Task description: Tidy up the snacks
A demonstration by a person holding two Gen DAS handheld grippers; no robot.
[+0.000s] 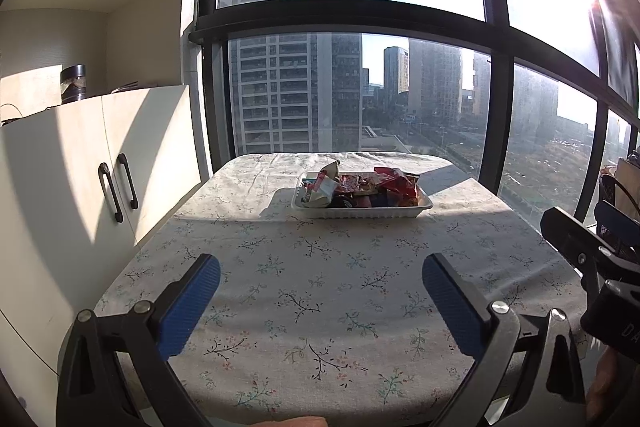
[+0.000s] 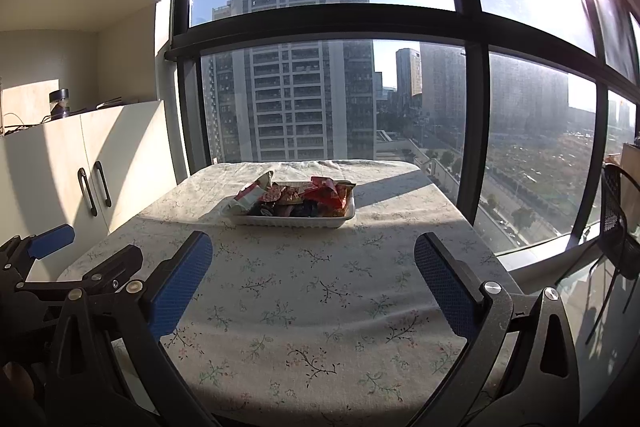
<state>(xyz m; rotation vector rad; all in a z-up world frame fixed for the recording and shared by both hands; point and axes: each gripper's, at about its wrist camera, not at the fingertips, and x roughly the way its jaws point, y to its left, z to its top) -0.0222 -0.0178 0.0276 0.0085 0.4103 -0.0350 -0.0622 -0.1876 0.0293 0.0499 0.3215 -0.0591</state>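
Two sets of tongs hang above the near end of the surface, and both are spread wide with nothing between their blue pads. In the left wrist view the left tongs (image 1: 321, 273) fill the lower part of the frame, pads angled outward, only flowered cloth showing in the gap. At the right edge of that same view the right tongs appear side-on as a black frame. In the right wrist view the right tongs (image 2: 313, 253) sit low and centre, just as wide, and one blue pad of the left tongs pokes in at the lower left edge.

Beyond the pads, the surface (image 1: 328, 291) runs away toward the glass under a pale floral cloth, half in shadow, half in sun. Well apart from both tongs, in the middle of the frame toward the far end, sits a white tray (image 1: 372, 211) heaped with snacks (image 1: 360, 185), red and white wrappers piled above its rim; the right wrist view shows the same tray (image 2: 296, 221) left of centre.

At left stands a pale cabinet (image 1: 80, 167) with two dark handles, a dark jar (image 1: 73, 83) on top. Across the top, the big window (image 1: 400, 23) shows tower blocks and blue sky.
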